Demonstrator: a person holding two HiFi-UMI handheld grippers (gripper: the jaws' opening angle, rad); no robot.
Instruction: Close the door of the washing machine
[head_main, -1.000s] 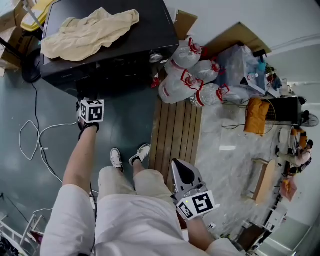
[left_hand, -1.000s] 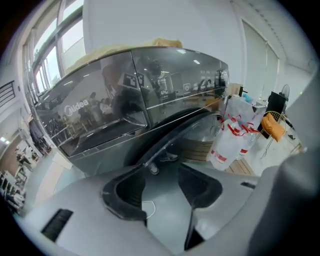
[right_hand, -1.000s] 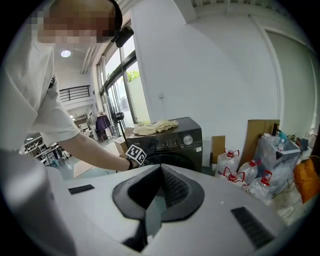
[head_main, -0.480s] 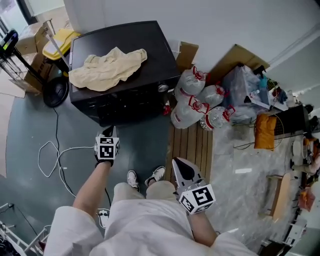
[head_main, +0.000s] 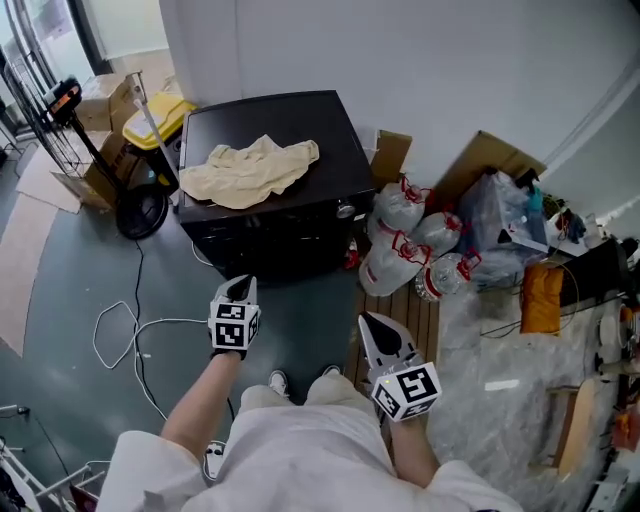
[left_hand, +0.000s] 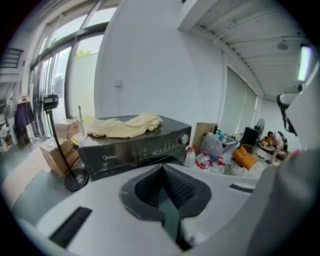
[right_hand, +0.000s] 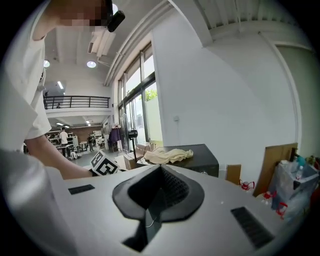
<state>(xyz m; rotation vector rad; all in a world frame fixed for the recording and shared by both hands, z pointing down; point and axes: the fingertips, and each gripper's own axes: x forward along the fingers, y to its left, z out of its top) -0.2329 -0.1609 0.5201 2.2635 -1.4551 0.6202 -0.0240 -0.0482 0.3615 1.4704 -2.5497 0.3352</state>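
Washing machine (head_main: 330, 130) stands far centre by the wall, its front (head_main: 265, 240) apparently closed up, so closing looks finished; left gripper (head_main: 238, 288) and right gripper (head_main: 376, 326), both clamped empty, need only withdraw.

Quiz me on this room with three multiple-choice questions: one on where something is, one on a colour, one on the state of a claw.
1. Where does the cloth lie?
A) on a shelf
B) on top of the washer
C) on a hook

2. What colour is the washer?
A) white
B) red
C) black

3. How is the left claw?
A) shut, holding nothing
B) wide open
C) shut on a sock

Answers:
1 B: the head view shows it spread over the washer's top.
2 C: its top and front are both black.
3 A: the left gripper view shows the jaws together with nothing between them.
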